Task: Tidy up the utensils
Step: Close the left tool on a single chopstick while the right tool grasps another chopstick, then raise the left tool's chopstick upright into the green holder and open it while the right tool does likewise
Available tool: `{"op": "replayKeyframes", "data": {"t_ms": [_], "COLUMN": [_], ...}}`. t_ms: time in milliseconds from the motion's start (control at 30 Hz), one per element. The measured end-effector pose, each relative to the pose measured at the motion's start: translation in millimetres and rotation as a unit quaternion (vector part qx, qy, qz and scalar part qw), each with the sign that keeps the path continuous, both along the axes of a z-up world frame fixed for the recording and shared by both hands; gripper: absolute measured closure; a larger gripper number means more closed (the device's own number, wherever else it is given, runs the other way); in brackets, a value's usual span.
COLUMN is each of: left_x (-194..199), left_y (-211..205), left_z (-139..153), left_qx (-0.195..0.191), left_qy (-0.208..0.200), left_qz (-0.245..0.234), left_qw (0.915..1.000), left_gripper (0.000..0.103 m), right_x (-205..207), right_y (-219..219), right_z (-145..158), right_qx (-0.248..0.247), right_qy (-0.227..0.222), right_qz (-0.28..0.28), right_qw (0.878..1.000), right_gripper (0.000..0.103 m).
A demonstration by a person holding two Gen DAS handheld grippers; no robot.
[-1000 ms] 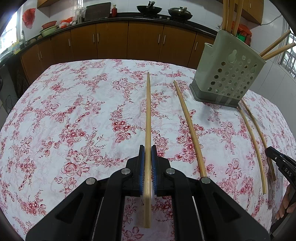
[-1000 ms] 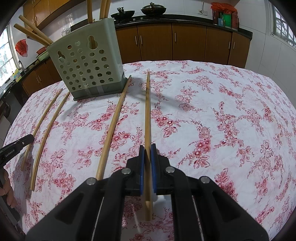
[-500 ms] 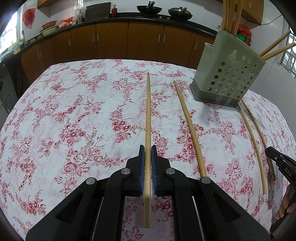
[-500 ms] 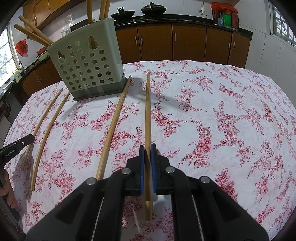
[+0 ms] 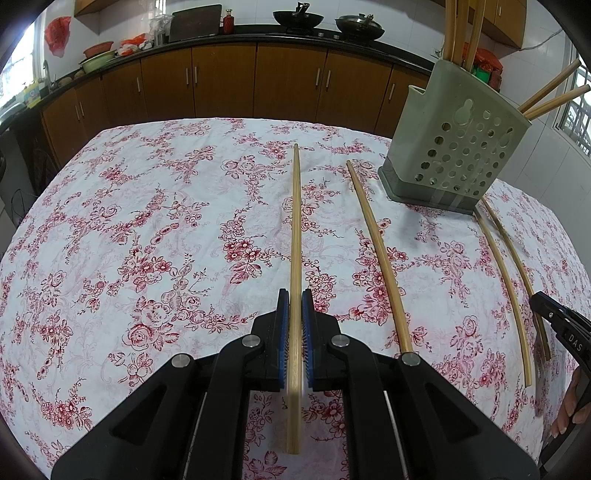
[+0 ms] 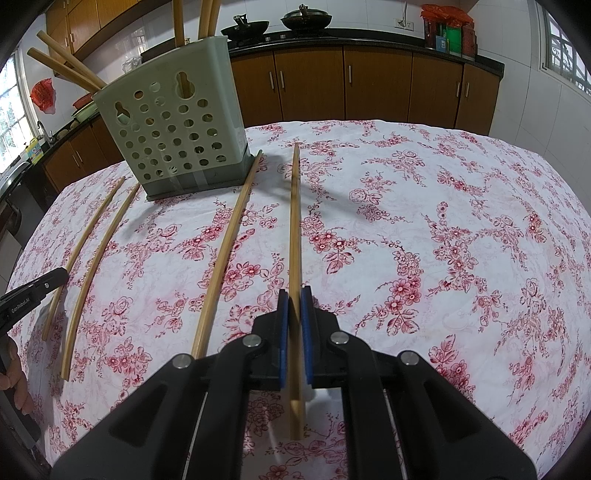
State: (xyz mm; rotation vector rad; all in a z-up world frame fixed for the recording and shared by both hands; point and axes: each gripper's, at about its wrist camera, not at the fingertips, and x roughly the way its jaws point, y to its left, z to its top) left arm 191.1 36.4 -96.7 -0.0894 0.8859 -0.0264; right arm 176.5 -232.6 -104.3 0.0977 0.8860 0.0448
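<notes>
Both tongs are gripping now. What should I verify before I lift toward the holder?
1. Grip: left tongs shut on left chopstick: ok.
2. Grip: right tongs shut on right chopstick: ok.
3. The holder upright on the tablecloth: ok.
4. Free room inside it: cannot tell; the opening is hidden, and stored chopsticks stick out.
5. Everything collected: not ok; two loose chopsticks lie beside the holder.
</notes>
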Motion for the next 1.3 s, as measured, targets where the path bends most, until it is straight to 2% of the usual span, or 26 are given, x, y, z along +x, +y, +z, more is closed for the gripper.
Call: {"op": "replayKeyframes", "data": {"t_ms": [333, 467, 633, 767, 833, 1000, 1167, 1300], "left_x": [0, -7, -14, -15, -18, -33, -35, -28], "left_y": [-1, -6, -2, -3, -2, 7, 15, 19], "left_z": [0, -1, -2, -2, 3, 52, 109, 137], "left_qx": [0.001, 0.032, 0.029, 0.037, 0.049, 0.034, 0.008, -0.012], "left_qy": [0.0, 0.001, 0.0, 0.0, -0.004, -0.075, -0.148, -0.172], "left_qz": [-0.001, -0.015, -0.011, -0.013, -0.016, -0.014, -0.005, -0.006], "left_qw": [1.0, 0.9994, 0.9995, 0.9992, 0.9986, 0.9965, 0.989, 0.985], "left_gripper": [0.094, 0.094, 0.094, 0.095, 0.095, 0.095, 0.095, 0.096], "right_x": [0, -8, -16, -17, -20, -32, -36, -36], "right_y": [-1, 0, -7, -4, -6, -12, -18, -22], "right_z": [0, 0, -1, 4, 14, 66, 112, 136], "right_qx": [0.002, -0.001, 0.024, 0.01, 0.011, 0.003, 0.004, 0.004], "right_qy": [0.0, 0.0, 0.001, 0.001, -0.014, -0.093, -0.161, -0.195], "right_qz": [0.0, 0.007, 0.007, 0.009, 0.007, -0.004, -0.013, -0.012], "right_qw": [1.0, 1.0, 1.0, 1.0, 1.0, 0.996, 0.987, 0.981], "right_gripper": [0.094, 0.094, 0.094, 0.095, 0.095, 0.095, 0.095, 0.095]}}
